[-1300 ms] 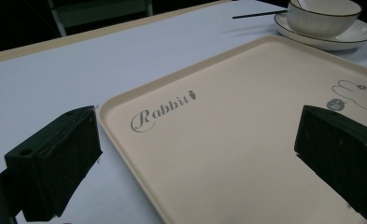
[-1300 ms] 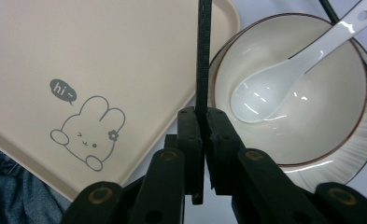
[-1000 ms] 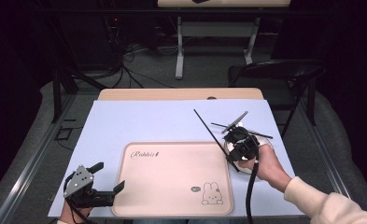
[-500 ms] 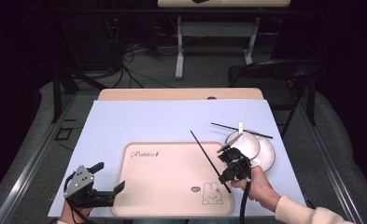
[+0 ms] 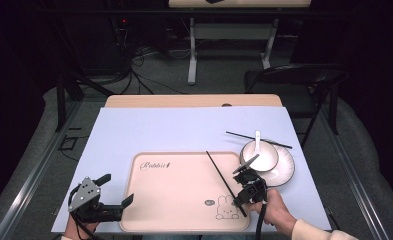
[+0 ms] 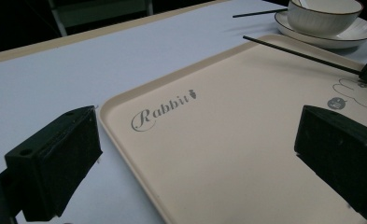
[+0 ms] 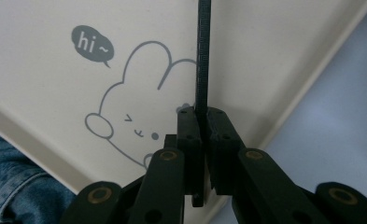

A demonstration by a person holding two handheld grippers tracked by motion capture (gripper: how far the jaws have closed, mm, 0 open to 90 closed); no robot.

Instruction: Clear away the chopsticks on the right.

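My right gripper [image 5: 240,196] is shut on a black chopstick [image 5: 219,170], which slants low across the right part of the pink rabbit tray [image 5: 174,200]. In the right gripper view the chopstick [image 7: 203,56] rises from the pinched jaws [image 7: 202,119] over the tray's rabbit drawing [image 7: 139,107]. My left gripper [image 5: 115,190] rests at the tray's near left corner, its jaws wide open around the tray edge [image 6: 125,135] without touching it. A second chopstick [image 5: 259,140] lies on the table behind the bowl [image 5: 259,156].
The white bowl holds a white spoon [image 5: 257,137] and sits on a plate [image 5: 285,170] right of the tray. A pale blue cloth [image 5: 184,130] covers the table. A dark chair [image 5: 294,75] stands beyond the far right corner. Jeans [image 7: 13,177] show below the near edge.
My right gripper has come down and leftward from over the bowl to the tray's right side, carrying the chopstick. The left gripper has stayed put.
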